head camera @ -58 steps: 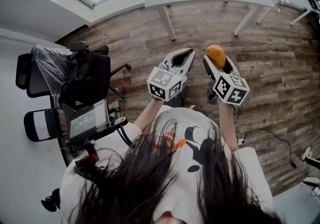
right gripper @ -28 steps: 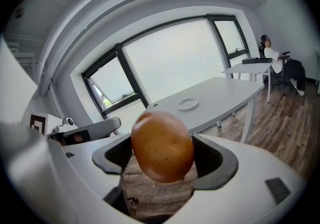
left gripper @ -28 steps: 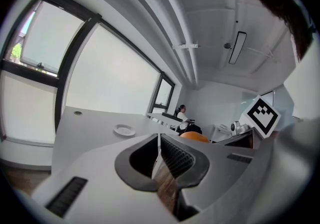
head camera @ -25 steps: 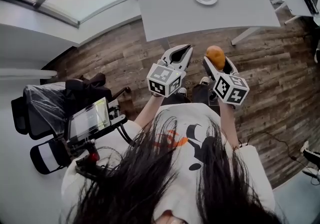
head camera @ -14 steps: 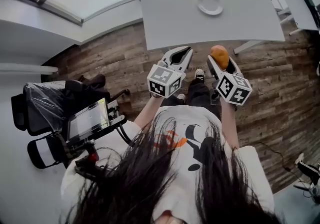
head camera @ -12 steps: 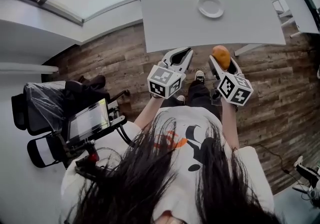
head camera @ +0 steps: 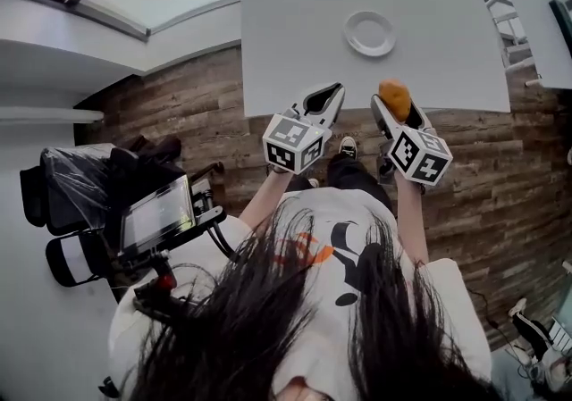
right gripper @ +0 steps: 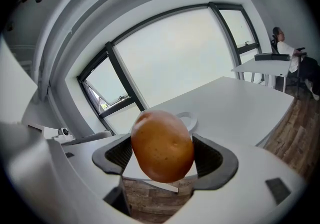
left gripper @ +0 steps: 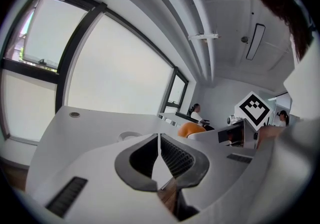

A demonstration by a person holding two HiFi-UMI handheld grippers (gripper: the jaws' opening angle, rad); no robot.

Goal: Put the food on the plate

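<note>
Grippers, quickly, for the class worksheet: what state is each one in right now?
Left gripper: closed, holding nothing.
Right gripper: closed on the potato.

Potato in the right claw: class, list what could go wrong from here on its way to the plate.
1. The potato is round and smooth, pinched only at its sides by the right claw; it may slip out.
2. The plate looks shallow; released from height, the potato could roll off onto the table.

Left gripper (head camera: pixel 332 91), centre frame: jaws together, empty. Right gripper (head camera: pixel 394 110), just right of it, clamps a potato (head camera: pixel 392 94).
</note>
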